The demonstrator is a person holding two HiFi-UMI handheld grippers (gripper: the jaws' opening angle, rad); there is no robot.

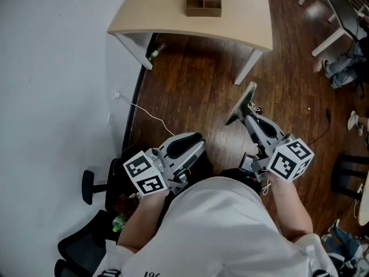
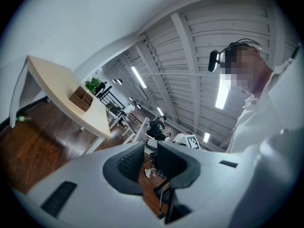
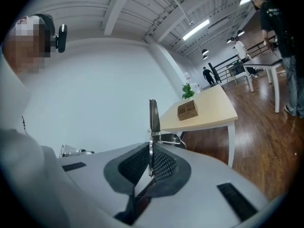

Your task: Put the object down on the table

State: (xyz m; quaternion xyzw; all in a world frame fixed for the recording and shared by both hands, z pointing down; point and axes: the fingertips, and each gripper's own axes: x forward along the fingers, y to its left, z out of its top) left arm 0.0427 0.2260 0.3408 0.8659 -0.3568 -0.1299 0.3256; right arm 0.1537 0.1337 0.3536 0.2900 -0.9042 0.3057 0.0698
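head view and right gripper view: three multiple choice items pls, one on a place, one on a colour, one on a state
1. Where does the wooden box sit?
a) on the table
b) on the floor
c) on a shelf

2. What colour is the tabletop?
a) black
b) pale wood
c) red

3. The right claw is:
a) open and empty
b) shut on a cable
c) shut on a thin metal object

Answers:
1 a: the head view shows the box standing on the tabletop.
2 b: both views show a light beige wood surface.
3 c: the right gripper view shows the pads pressed on the edge-on metal piece.
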